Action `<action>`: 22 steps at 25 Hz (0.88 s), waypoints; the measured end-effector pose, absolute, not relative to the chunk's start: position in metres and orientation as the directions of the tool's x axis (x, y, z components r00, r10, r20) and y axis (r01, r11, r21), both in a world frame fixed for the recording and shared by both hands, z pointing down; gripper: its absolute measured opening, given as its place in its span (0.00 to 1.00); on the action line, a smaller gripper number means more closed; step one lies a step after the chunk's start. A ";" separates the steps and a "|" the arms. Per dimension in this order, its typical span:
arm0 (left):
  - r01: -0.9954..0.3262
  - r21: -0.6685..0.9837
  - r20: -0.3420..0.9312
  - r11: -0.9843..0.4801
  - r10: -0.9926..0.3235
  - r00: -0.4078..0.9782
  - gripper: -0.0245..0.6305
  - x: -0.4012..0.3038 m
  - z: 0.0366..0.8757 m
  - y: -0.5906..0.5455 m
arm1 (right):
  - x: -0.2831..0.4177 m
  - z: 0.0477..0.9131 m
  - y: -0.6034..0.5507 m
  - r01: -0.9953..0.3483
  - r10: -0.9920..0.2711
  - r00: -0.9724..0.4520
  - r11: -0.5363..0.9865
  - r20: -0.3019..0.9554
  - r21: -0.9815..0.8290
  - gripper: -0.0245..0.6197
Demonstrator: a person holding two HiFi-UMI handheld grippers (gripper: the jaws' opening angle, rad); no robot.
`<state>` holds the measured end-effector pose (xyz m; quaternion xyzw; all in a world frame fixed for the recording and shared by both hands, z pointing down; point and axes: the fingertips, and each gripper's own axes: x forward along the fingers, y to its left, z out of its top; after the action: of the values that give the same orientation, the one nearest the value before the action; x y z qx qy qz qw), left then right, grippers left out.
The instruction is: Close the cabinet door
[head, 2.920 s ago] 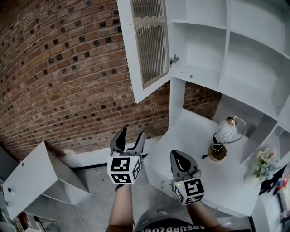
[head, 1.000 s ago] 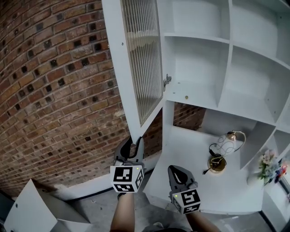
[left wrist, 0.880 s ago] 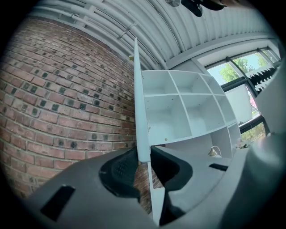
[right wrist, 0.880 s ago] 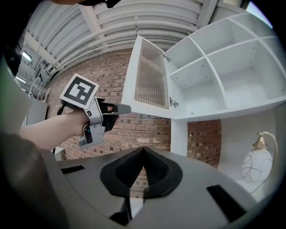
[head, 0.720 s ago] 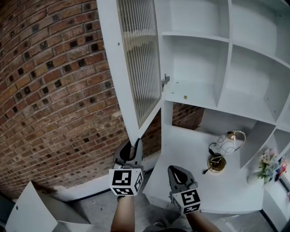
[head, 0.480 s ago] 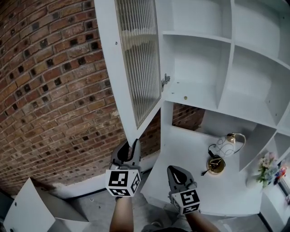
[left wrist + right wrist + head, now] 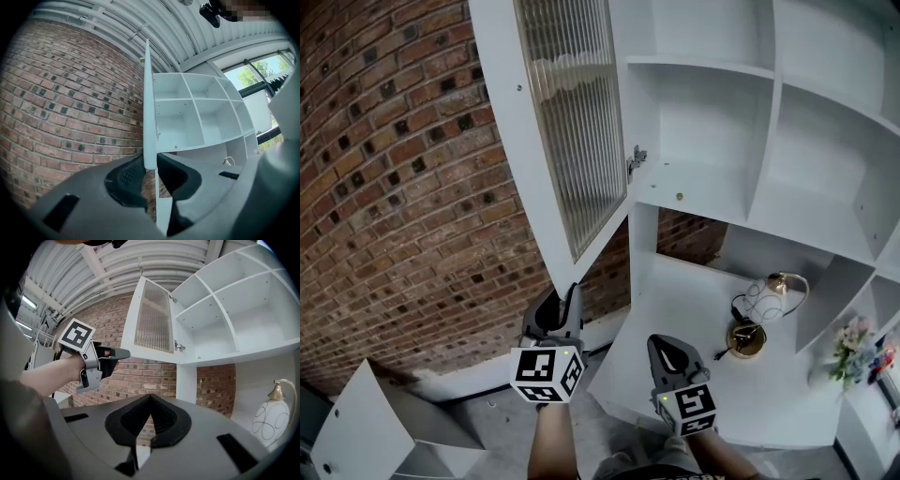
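Note:
The white cabinet door [image 7: 572, 122] with ribbed glass stands swung open toward the brick wall, hinged on the white shelf unit [image 7: 703, 122]. My left gripper [image 7: 567, 292] is shut on the door's lower free corner. In the left gripper view the door's thin edge [image 7: 149, 117] runs down between the two pads of the left gripper [image 7: 150, 164], which press on it. My right gripper [image 7: 667, 349] hangs shut and empty over the desk's front. The right gripper view shows its own jaws [image 7: 150, 397] closed, and beyond them the left gripper [image 7: 101, 357] at the door [image 7: 152, 322].
A white desk [image 7: 675, 300] sits under the shelves with a gold-based globe lamp [image 7: 761, 305] and a flower pot [image 7: 851, 342] on it. The brick wall [image 7: 403, 187] is close behind the door. A loose white cabinet [image 7: 356, 422] lies on the floor at lower left.
The left gripper, open and below the door earlier, has come up to the door's lower corner and shut on its edge. The right gripper stays shut.

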<state>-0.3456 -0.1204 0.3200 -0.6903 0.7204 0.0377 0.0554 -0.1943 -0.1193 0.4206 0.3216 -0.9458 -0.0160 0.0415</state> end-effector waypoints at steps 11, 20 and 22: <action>-0.997 -0.028 -0.117 0.074 -0.991 -0.071 0.15 -0.329 0.320 -0.120 | -0.175 0.416 -0.127 -0.607 -0.609 -0.791 0.793 0.055 0.054 0.04; -0.996 -0.033 -0.112 0.087 -0.990 -0.083 0.14 -0.305 0.320 -0.120 | -0.160 0.412 -0.130 -0.599 -0.602 -0.797 0.798 0.045 0.065 0.04; -0.995 -0.039 -0.113 0.090 -0.990 -0.085 0.14 -0.300 0.321 -0.120 | -0.156 0.412 -0.131 -0.598 -0.601 -0.798 0.798 0.046 0.066 0.04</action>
<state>-0.2997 -0.1200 0.3208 -0.6742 0.7361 0.0235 0.0549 -0.1562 -0.1313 0.4123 0.3165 -0.9477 -0.0239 0.0325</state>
